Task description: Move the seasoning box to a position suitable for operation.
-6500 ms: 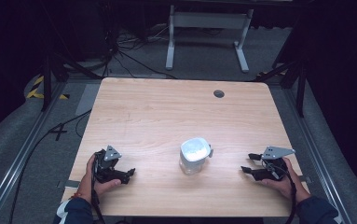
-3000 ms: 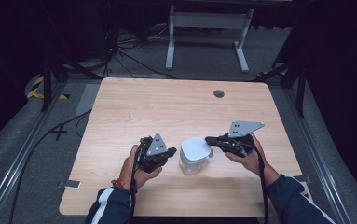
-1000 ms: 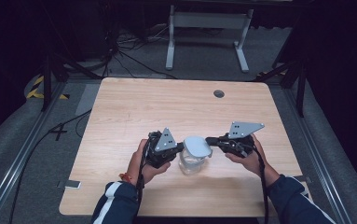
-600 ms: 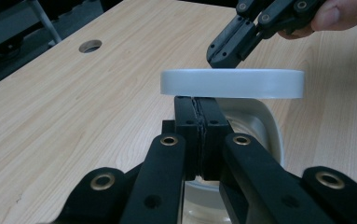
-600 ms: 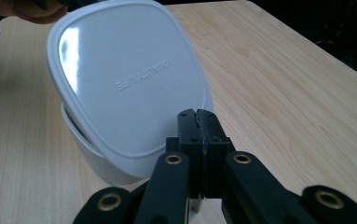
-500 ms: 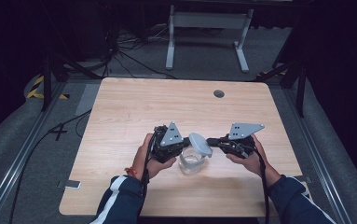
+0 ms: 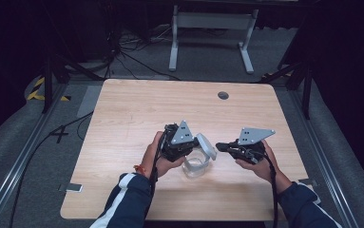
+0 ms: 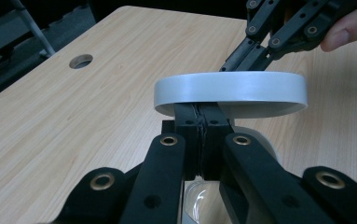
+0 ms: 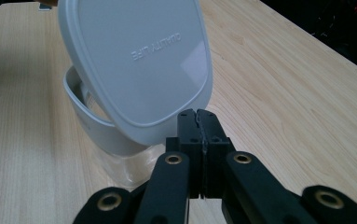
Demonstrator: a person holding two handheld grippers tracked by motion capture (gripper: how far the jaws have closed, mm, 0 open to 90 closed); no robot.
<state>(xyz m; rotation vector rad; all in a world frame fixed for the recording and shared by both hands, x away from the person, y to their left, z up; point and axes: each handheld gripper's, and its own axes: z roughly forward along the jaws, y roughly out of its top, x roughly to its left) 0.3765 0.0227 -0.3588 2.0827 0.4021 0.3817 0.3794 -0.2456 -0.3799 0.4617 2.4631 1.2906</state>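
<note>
A clear jar point(image 7: 196, 166) stands on the table point(image 7: 122, 118), on the near half and well this side of the round hole point(image 7: 223, 95) near the far edge. Its grey lid point(image 7: 207, 147) is tilted up off the jar's rim, raised on the side toward the right gripper and hanging just above the jar's mouth. The left gripper point(image 7: 194, 142) sits just left of the jar; in the left gripper view its jaws are pressed together on the lid's point(image 8: 230, 88) edge, pinching it, with the jar's glass point(image 8: 199, 200) below them. The right gripper point(image 7: 220, 147) lies just right of the jar, its tips near the lid; in the right gripper view its jaws are pressed flat together with nothing between them, just in front of the lid point(image 9: 139, 60), whose raised lettering faces that camera, and the jar point(image 9: 115, 154) beneath. A hand point(image 7: 158, 156) holds the left gripper beside the jar.
</note>
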